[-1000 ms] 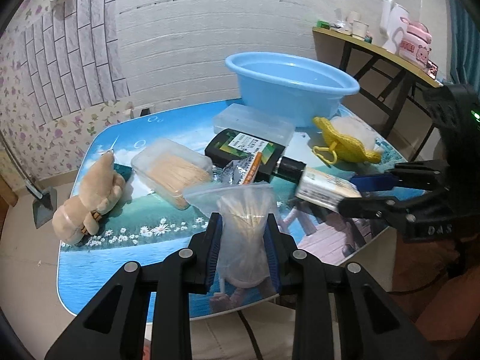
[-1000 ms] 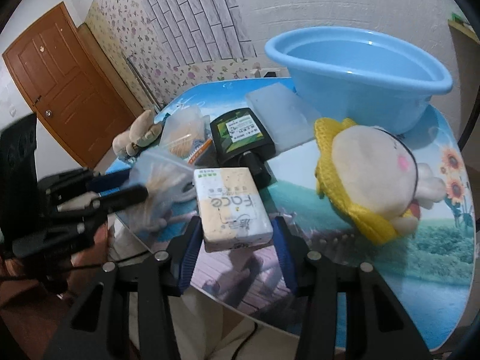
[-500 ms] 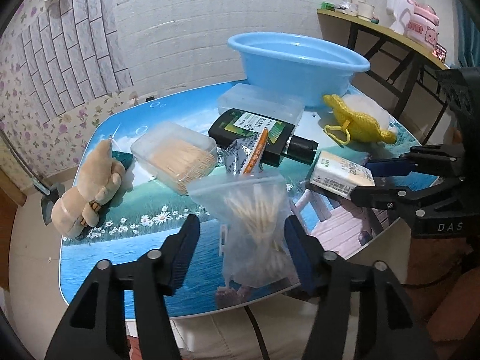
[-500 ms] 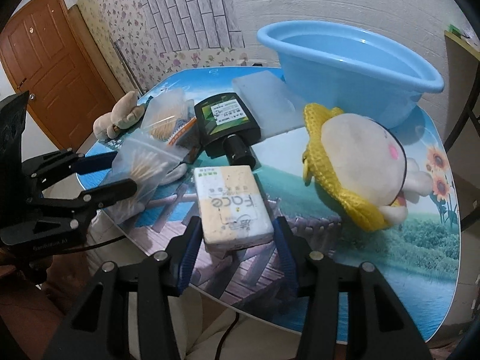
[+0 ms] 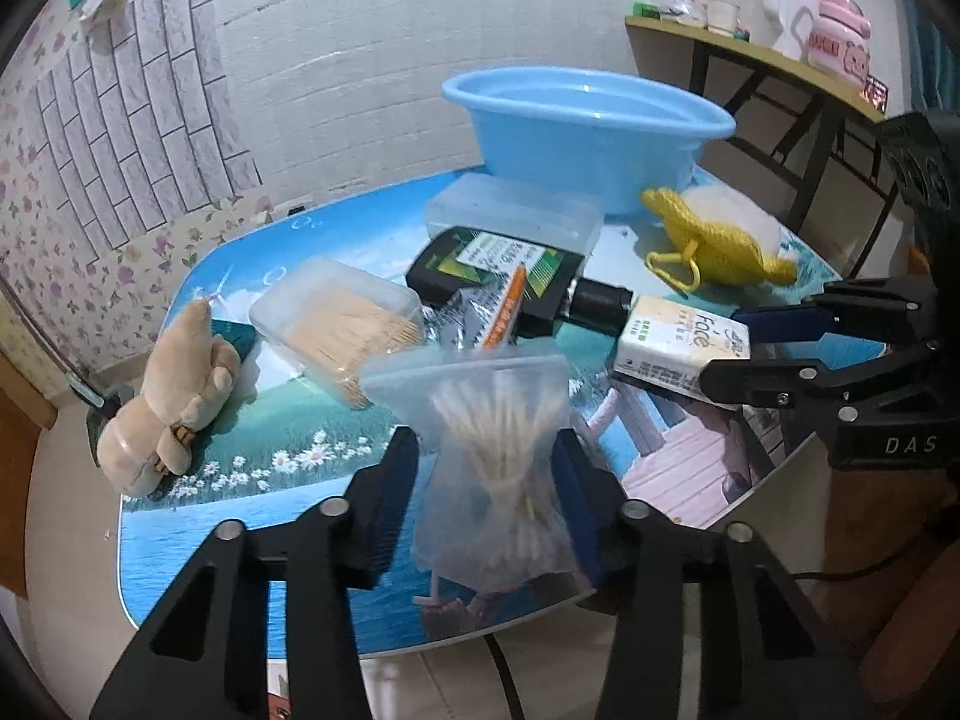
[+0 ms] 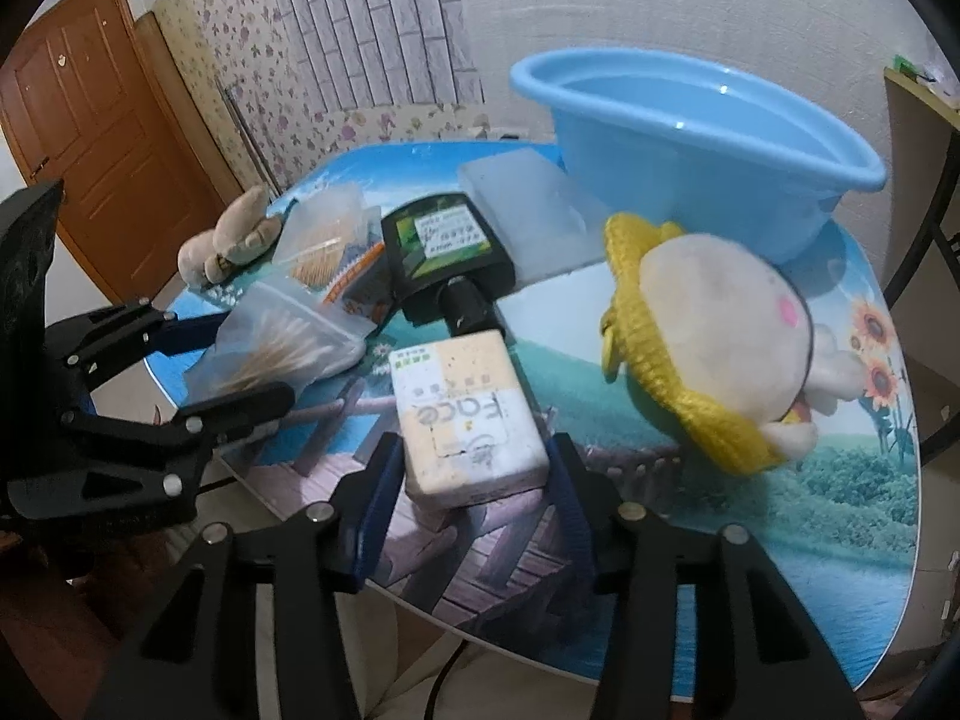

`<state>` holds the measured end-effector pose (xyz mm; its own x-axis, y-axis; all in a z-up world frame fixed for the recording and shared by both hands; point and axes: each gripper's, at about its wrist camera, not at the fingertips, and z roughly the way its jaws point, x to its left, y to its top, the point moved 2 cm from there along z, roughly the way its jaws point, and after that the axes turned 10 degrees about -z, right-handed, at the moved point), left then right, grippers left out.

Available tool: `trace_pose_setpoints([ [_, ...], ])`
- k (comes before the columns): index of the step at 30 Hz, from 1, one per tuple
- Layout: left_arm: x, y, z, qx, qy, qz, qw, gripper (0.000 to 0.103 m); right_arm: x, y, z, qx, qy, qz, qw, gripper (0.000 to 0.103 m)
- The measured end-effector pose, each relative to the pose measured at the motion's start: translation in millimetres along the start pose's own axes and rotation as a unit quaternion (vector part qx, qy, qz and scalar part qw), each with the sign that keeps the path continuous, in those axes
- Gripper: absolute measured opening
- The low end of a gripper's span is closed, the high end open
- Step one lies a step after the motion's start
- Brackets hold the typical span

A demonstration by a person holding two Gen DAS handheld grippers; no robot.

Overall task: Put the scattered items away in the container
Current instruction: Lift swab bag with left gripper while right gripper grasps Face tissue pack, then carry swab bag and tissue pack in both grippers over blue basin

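A light blue basin [image 5: 591,132] stands at the table's far side; it also shows in the right wrist view [image 6: 696,138]. My left gripper [image 5: 486,474] is open, its jaws around a clear bag of cotton swabs [image 5: 492,444] lying on the table's near edge; the right pad seems to touch the bag. My right gripper [image 6: 474,480] is open around a cream tissue pack marked "Face" [image 6: 468,420], which rests on the table. The pack also shows in the left wrist view [image 5: 678,342].
On the table [image 5: 252,468] lie a tan plush bear [image 5: 174,384], a clear box of toothpicks [image 5: 336,324], a black bottle [image 5: 498,270], a foil sachet [image 5: 474,324], a clear lidded box [image 5: 516,213] and a yellow-hooded doll [image 6: 708,348]. A shelf [image 5: 750,54] stands right.
A second ago both grippers were shut on their items. Both opened; the bag and the tissue pack now rest on the table. The left jaws have narrowed around the bag again.
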<state>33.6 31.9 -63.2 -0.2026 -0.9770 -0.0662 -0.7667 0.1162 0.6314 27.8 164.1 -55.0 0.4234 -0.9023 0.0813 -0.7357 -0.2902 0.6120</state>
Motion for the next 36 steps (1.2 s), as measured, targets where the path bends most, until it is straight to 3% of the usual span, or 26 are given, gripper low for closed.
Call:
trace_pose_setpoints([
  [17,6.0,45.5,-41.0,-0.076,-0.021,-0.025,0.9965,0.038,5.5,25.9,-41.2,-0.074,0.019,-0.011,0.997,0.047],
  [28,-19.1,88.8,-35.4,-0.088,-0.051,-0.002,0.9948,0.038,-10.0,48.6,-66.2,-0.117,-0.008,-0.005,0.993,0.047],
  [36,-45.9,122.2,-13.2,-0.089,-0.072,0.008,0.9934,0.038,-48.7,59.0,-68.8,-0.13,-0.046,0.026,0.99,0.047],
])
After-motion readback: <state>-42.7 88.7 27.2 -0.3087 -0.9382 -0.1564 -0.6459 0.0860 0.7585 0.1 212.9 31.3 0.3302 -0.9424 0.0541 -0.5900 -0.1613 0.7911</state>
